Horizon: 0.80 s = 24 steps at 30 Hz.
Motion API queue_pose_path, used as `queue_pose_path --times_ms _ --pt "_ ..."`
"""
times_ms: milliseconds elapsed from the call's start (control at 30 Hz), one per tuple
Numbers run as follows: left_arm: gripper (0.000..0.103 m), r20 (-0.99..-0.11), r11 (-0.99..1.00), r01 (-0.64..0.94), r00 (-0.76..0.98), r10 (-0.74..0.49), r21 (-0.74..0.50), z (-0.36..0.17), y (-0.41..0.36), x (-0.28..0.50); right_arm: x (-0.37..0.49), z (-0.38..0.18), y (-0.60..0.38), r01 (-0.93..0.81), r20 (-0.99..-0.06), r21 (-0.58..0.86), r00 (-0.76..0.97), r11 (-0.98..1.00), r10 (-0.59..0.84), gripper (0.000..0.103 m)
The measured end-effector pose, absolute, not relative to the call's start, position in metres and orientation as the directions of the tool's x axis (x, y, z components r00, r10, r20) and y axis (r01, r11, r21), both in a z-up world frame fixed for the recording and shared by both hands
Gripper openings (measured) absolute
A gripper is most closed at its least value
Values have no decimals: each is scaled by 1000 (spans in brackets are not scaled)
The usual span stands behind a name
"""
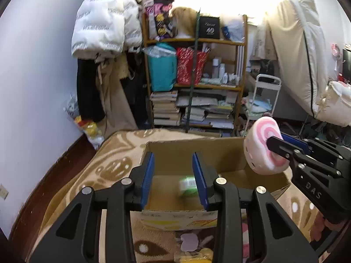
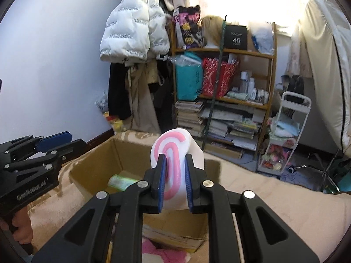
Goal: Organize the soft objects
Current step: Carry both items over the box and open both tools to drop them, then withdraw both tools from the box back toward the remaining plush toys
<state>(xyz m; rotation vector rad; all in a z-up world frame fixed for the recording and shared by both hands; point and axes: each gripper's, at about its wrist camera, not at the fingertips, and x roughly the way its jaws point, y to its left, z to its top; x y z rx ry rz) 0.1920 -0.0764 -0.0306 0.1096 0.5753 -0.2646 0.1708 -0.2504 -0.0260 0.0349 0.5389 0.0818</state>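
Observation:
A round soft toy with a pink and white swirl [image 2: 170, 141] is squeezed between the blue pads of my right gripper [image 2: 174, 161], which is shut on it. It hangs over the open cardboard box [image 2: 96, 164] on the bed. The left wrist view shows the same toy [image 1: 261, 151] above the box's right corner, held by the right gripper [image 1: 277, 139]. My left gripper [image 1: 174, 175] hovers over the near side of the box [image 1: 197, 141], open with nothing between its pads. A green packet [image 1: 187, 184] lies on the box floor. The left gripper [image 2: 75, 139] also shows at the left edge.
The box rests on a beige and brown patterned blanket [image 1: 114, 153]. A pink plush [image 2: 158, 252] and small yellow and pink items [image 1: 190, 243] lie in front of the box. Behind stand a cluttered wooden shelf [image 1: 197, 83], hanging coats [image 1: 103, 22] and a white cart [image 2: 285, 135].

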Motion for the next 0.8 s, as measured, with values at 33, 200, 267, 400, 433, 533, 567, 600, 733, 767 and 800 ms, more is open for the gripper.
queue_pose_path --times_ms 33,200,267,400,433,533,567,600,733,767,800 --pt "35 -562 961 274 800 -209 32 -34 -76 195 172 -29 -249 -71 -517 55 851 996 90 18" --pt "38 -613 968 249 768 -184 20 -47 -67 205 179 -39 -250 -91 -547 101 827 991 132 21" --pt "46 -622 971 239 764 -171 27 -50 -63 203 178 -39 -251 -91 -549 96 826 991 129 22" --pt "59 -615 973 225 775 -148 49 -47 -60 196 173 -38 -254 -89 -551 107 824 990 133 28" --pt "61 -617 974 220 774 -144 48 -46 -59 195 172 -37 -254 -85 -551 107 824 991 130 31" --pt "74 -627 978 207 764 -153 14 -40 -55 189 166 -31 -256 -78 -546 112 828 991 127 38" --pt "76 -622 979 204 768 -155 8 -36 -55 185 163 -29 -256 -76 -545 111 829 991 125 39" --pt "78 -616 979 201 773 -151 12 -33 -55 182 159 -26 -256 -75 -544 111 830 991 124 45" --pt "95 -593 980 192 795 -127 48 -21 -57 164 143 -16 -254 -60 -526 99 844 993 103 69" --pt "96 -588 980 191 799 -124 54 -18 -56 158 139 -13 -254 -55 -523 95 847 994 97 74" --pt "98 -588 980 193 799 -126 54 -16 -56 155 134 -10 -255 -47 -520 93 849 995 89 80"
